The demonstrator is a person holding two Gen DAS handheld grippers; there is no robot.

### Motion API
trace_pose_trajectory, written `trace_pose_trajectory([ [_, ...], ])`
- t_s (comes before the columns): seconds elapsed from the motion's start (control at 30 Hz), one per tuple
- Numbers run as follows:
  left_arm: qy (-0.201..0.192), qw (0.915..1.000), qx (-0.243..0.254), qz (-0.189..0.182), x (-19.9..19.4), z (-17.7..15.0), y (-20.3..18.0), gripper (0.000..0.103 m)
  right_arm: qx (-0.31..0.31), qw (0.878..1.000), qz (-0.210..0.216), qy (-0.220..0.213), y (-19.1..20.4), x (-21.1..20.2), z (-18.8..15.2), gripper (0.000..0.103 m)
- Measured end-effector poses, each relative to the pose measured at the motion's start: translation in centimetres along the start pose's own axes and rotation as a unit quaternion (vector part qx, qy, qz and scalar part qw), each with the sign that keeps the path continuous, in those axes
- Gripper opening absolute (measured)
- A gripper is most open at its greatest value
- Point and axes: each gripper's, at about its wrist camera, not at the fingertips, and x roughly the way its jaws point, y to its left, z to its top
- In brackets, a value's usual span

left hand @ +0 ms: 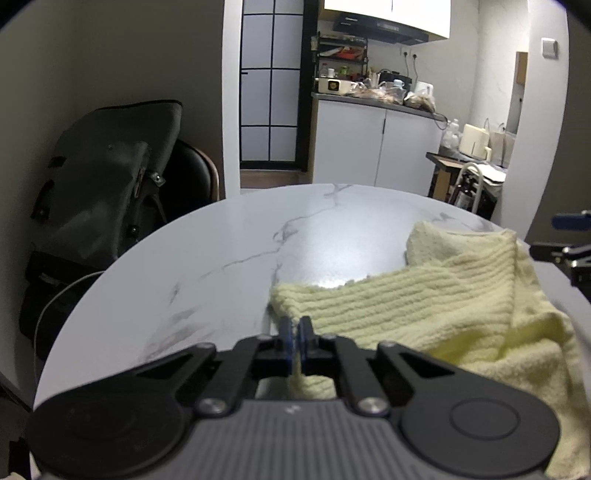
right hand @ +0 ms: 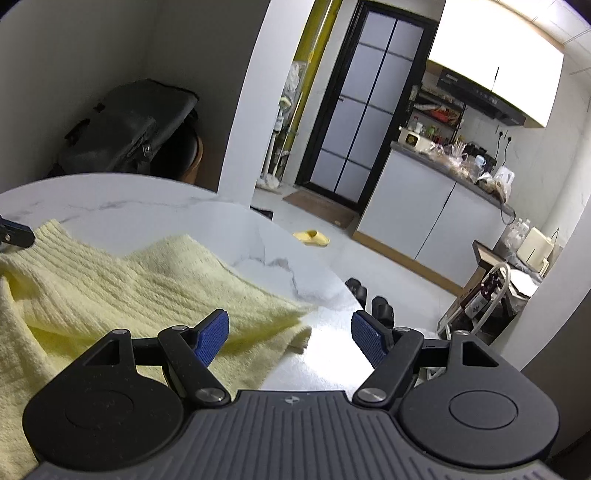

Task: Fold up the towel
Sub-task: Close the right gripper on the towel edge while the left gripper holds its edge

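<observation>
2 grippers work a pale yellow towel (left hand: 424, 306) lying rumpled on the marble table (left hand: 221, 240): the left gripper (left hand: 295, 341) is pinched tight on a towel corner just ahead of it, while the right gripper (right hand: 290, 338) hangs with its blue pads spread wide over the opposite corner. Judging by this, corners are being gathered; the right must drop and close before any fold across the table beyond

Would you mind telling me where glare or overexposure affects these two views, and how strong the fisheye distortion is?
Left wrist view: the lit cabinet is blown out white, and a soft glare patch sits on the marble table beside the towel; the table edge bows strongly. Right wrist view: the same cabinet is overexposed, the door frame leans and the wall edges curve, and the corners vignette dark.
</observation>
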Motion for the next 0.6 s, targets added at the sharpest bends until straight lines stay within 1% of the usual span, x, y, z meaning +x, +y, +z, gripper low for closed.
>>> trace_pose_trajectory([
  [0.1, -0.002, 1.0, 0.003, -0.004, -0.2, -0.1, 0.3, 0.003, -0.006, 1.0, -0.001, 0.006, 0.1, 0.6, -0.2, 0.077],
  [0.23, -0.001, 0.9999, 0.01, -0.004, -0.3, -0.2, 0.7, 0.003, -0.011, 1.0, 0.014, -0.004, 0.5, 1.1, 0.2, 0.077],
  [0.33, -0.005, 0.9999, 0.01, -0.006, -0.4, -0.3, 0.7, 0.003, 0.002, 1.0, 0.03, -0.006, 0.6, 2.0, 1.1, 0.077],
  [0.4, -0.007, 0.9999, 0.013, -0.005, -0.5, -0.5, 0.6, 0.003, 0.009, 0.999, 0.032, 0.0, 0.7, 2.6, 1.5, 0.076],
  [0.47, -0.008, 0.9999, 0.014, -0.006, -0.4, -0.5, 0.5, 0.003, 0.016, 0.999, 0.025, 0.015, 0.8, 3.7, 1.8, 0.066],
  [0.53, -0.008, 0.9999, 0.013, -0.007, -0.5, -0.6, 0.6, 0.003, 0.037, 0.999, 0.026, 0.025, 0.4, 4.6, 1.9, 0.06],
  [0.57, -0.008, 0.9999, 0.008, -0.009, -0.5, -0.6, 0.8, 0.003, 0.048, 0.998, 0.028, 0.028, 0.2, 5.0, 1.9, 0.051],
  [0.6, -0.008, 0.9999, -0.001, -0.013, -0.5, -0.6, 1.0, 0.003, 0.059, 0.997, 0.031, 0.032, -0.1, 5.3, 1.9, 0.044],
])
